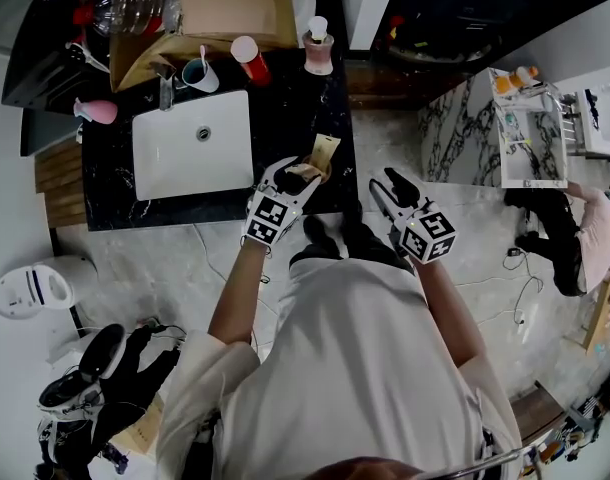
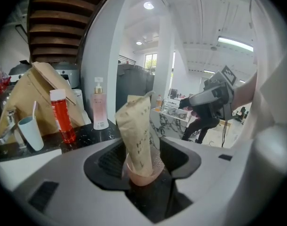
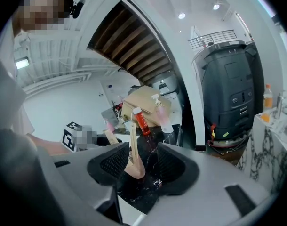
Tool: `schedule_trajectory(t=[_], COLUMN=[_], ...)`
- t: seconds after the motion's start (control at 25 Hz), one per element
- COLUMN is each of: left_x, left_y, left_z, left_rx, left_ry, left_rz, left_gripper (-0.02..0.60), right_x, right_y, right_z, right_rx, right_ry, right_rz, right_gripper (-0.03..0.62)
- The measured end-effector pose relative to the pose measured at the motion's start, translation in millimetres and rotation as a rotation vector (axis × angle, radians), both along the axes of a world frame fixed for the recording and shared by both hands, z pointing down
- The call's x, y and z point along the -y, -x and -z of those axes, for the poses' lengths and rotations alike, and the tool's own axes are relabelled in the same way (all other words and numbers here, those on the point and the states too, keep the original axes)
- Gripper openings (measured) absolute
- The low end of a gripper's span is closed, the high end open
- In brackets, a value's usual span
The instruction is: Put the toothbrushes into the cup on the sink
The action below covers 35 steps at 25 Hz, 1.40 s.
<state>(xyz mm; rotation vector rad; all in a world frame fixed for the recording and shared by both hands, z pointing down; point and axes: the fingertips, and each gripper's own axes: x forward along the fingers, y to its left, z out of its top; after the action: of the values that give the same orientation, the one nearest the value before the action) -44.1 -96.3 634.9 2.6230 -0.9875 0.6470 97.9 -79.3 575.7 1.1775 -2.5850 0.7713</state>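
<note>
The left gripper (image 1: 295, 175) stands released around a paper toothbrush packet (image 2: 139, 131) at the counter's (image 1: 285, 118) front right corner. The right gripper (image 1: 385, 184) is released and empty beside that edge.

Bright, even overhead light; heavy fisheye distortion, dark corners.

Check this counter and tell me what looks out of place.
One thing: a brown paper packet stands on end, leaning slightly, at the counter's front edge, between the open jaws of the left gripper and well away from the cup by the sink. It could tip off. Nothing looks spilled or broken.
</note>
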Motion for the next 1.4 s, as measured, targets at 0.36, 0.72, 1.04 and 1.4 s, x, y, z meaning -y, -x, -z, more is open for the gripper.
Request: schedule_trajectory(t=[0.36, 0.72, 1.04, 1.4], left_x=[-12.0, -33.9, -52.3, -70.9], left_y=[14.9, 38.3, 61.0, 85.0], left_z=[22.7, 60.0, 100.2, 139.9], left_rx=[-0.052, -0.109, -0.161, -0.121], left_ry=[-0.014, -0.058, -0.073, -0.177], left_rz=[0.054, 0.116, 0.178, 0.234], left_gripper=[0.233, 0.212, 0.169, 0.100], right_x=[-1.6, -12.5, -24.0, -32.9], right_y=[10.0, 20.4, 29.5, 35.4], right_z=[16.7, 36.6, 59.2, 86.7], right_rx=[-0.017, -0.073, -0.122, -0.131], right_ry=[-0.049, -0.097, -0.140, -0.176], right_rz=[0.031, 0.054, 0.054, 0.077], right_gripper=[0.202, 0.166, 0.115, 0.077])
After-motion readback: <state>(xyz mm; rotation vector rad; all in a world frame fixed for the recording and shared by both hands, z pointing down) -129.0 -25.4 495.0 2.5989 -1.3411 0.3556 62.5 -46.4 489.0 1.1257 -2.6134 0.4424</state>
